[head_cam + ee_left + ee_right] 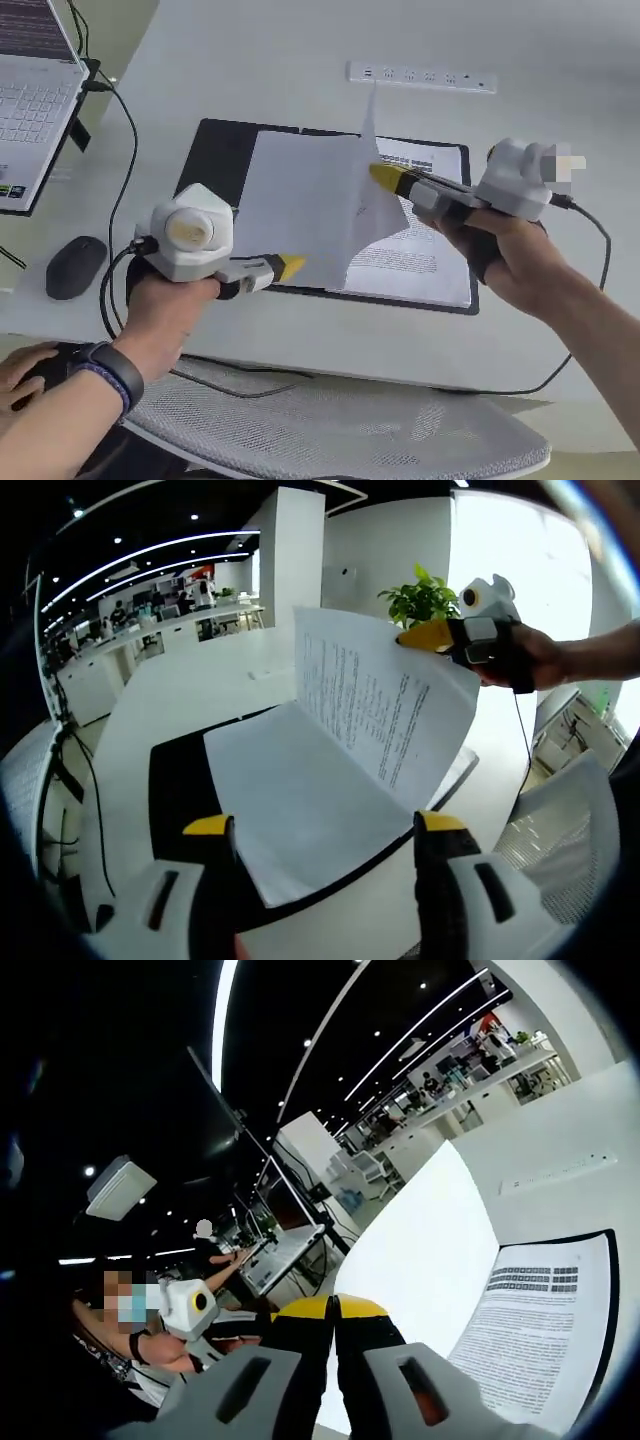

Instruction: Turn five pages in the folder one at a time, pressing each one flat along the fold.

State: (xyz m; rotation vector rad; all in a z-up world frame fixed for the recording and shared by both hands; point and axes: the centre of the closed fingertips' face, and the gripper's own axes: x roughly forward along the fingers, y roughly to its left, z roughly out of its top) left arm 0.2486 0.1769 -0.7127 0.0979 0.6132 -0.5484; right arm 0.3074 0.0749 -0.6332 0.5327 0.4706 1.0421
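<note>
Page (310,215) mid-turn, standing up off the fold of the open folder (215,150) on the table (250,60). Right claw (385,178) clenched on its top edge at 1 o'clock. Left claw (325,825) released, low at 7 o'clock, nearer the landing side. Fold runs 12 to 6.

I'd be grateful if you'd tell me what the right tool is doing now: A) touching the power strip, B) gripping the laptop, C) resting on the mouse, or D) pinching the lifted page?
D: the right tool has its yellow tips shut on the edge of the page, which is raised above the folder.
</note>
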